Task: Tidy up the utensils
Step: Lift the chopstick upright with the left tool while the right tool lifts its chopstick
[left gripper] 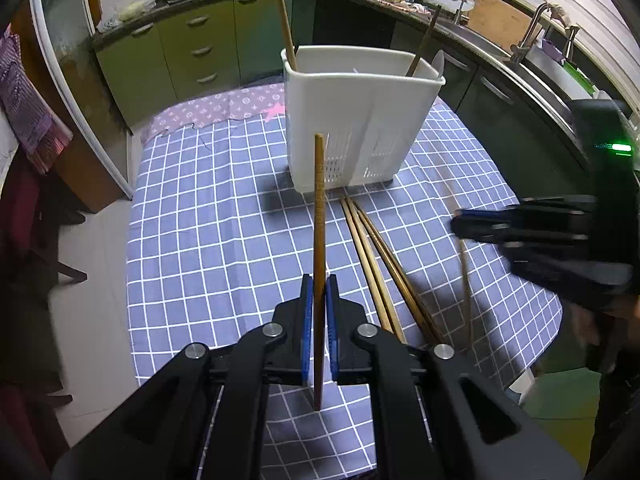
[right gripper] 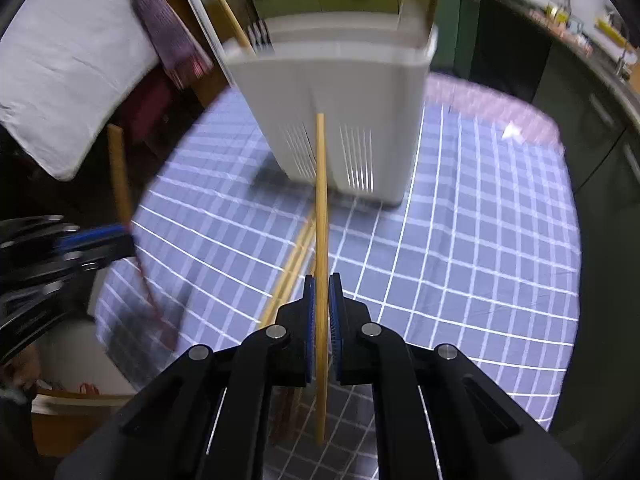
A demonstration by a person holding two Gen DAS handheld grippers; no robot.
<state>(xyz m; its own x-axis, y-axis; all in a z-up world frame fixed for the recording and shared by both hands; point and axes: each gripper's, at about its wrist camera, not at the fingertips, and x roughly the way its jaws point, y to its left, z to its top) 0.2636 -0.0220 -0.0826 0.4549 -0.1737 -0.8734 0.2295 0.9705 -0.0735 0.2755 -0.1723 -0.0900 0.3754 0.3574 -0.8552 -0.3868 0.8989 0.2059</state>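
A white utensil holder [left gripper: 356, 120] stands on the blue checked tablecloth [left gripper: 208, 240]; two chopsticks stick out of it. My left gripper [left gripper: 319, 284] is shut on a dark brown chopstick [left gripper: 319, 216], held upright in front of the holder. My right gripper [right gripper: 322, 284] is shut on a light chopstick [right gripper: 321, 208], held upright before the holder [right gripper: 340, 92]. It shows blurred at the right of the left wrist view [left gripper: 532, 236]. Several chopsticks [left gripper: 376, 256] lie on the cloth by the holder's base.
Kitchen counter with green cabinets [left gripper: 192, 48], stove pans and a sink [left gripper: 552, 60] curve behind the table. A chair with purple cloth [left gripper: 24, 96] stands to the left. The left gripper shows blurred at the left of the right wrist view [right gripper: 60, 248].
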